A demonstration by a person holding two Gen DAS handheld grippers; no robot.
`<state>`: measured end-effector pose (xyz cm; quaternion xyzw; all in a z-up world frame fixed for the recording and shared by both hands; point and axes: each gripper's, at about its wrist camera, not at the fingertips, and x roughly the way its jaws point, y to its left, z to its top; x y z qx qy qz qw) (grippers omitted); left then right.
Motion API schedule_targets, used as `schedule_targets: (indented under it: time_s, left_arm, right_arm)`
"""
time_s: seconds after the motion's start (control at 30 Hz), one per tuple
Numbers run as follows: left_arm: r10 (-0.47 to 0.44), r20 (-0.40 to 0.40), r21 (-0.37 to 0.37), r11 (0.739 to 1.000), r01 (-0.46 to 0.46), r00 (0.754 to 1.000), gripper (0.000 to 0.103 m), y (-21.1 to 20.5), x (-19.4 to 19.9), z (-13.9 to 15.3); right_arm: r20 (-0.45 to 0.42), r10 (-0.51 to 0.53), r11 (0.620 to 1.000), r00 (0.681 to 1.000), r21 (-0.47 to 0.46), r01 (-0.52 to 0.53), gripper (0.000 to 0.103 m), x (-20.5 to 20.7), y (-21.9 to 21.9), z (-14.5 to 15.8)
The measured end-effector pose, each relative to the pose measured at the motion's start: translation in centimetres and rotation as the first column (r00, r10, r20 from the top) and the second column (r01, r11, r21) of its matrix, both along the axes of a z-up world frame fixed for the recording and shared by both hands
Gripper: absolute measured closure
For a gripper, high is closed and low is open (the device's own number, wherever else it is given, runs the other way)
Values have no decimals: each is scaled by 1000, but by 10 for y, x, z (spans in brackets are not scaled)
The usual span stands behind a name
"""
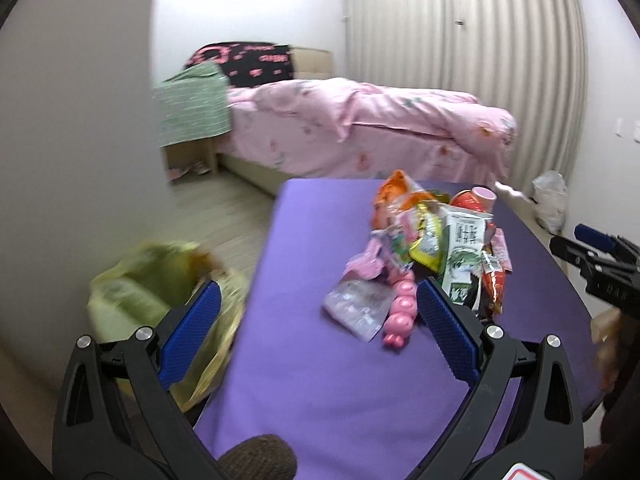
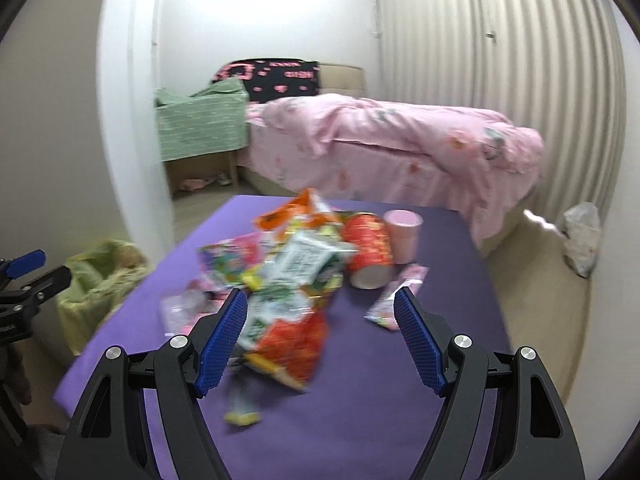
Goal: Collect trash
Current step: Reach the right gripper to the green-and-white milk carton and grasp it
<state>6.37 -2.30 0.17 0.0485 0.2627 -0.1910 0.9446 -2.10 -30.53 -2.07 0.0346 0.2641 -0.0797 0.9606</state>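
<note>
A heap of snack wrappers (image 1: 436, 240) lies on the purple table (image 1: 320, 360), with a pink bead-like toy (image 1: 400, 316) and a clear packet (image 1: 356, 308) at its near edge. My left gripper (image 1: 318, 294) is open, hovering near the table's left edge with nothing between its fingers. In the right wrist view the same wrappers (image 2: 296, 272) lie beside a tipped red can (image 2: 368, 248) and a pink cup (image 2: 402, 236). My right gripper (image 2: 320, 306) is open just above the nearest orange-and-green wrapper (image 2: 288, 340), holding nothing.
A bin lined with a yellow-green bag (image 1: 160, 292) stands on the floor left of the table, shown again as the lined bin (image 2: 100, 276). A bed with pink bedding (image 1: 360, 124) is behind. A white plastic bag (image 2: 582, 236) sits by the right wall.
</note>
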Motion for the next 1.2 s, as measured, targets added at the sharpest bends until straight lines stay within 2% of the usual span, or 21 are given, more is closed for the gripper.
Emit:
schedule_targets:
  time_s: [0.07,0.23,0.3,0.43,0.57,0.8,0.9,1.03,1.13,1.2]
  left_arm:
    - [-43,10,-3,999,43,999,9,-10,11,-4]
    - [-145,-46,-66,988,142,988,9,-24,40,-15]
    - [-143,-41,-76,987,140,989,9,-23,47,-19]
    - [-152,-109,-68,987,145,982,9,-22,68,-33]
    - [-157,-183,-92,986,142,971,10,-12,82,-45]
    - [-218,-288,-86,976,202,932,22,-20,98,-75]
    - [-225,-349,-115,974,196,910,26,-24,113,-89]
    - [-198,-417,-117,980,163,887,34,-27,124,-103]
    - [-168,-433,-101,985,138,885,42,-29,125,-109]
    - [-163,-432,-112,986,126,887,56,-31,127,-108]
  right_arm:
    - [-16,-28,1000,999,-2,28,31,5,-13,-3]
    - [-55,-41,998,998,42,43,31,16,-34,-12]
    - [-77,-17,997,997,71,22,31,22,-32,-19]
    - [-159,35,994,987,103,-19,31,42,-22,-48]
    - [-176,73,990,982,134,-49,31,54,-12,-61]
    - [-180,49,995,983,92,-33,31,66,-10,-55]
    - [-183,19,997,983,71,-6,31,65,-15,-53]
    - [-192,0,998,981,65,13,31,62,-19,-54]
    - [-192,-15,999,981,48,25,31,60,-19,-55]
    - [-191,-20,999,981,40,28,31,61,-19,-56]
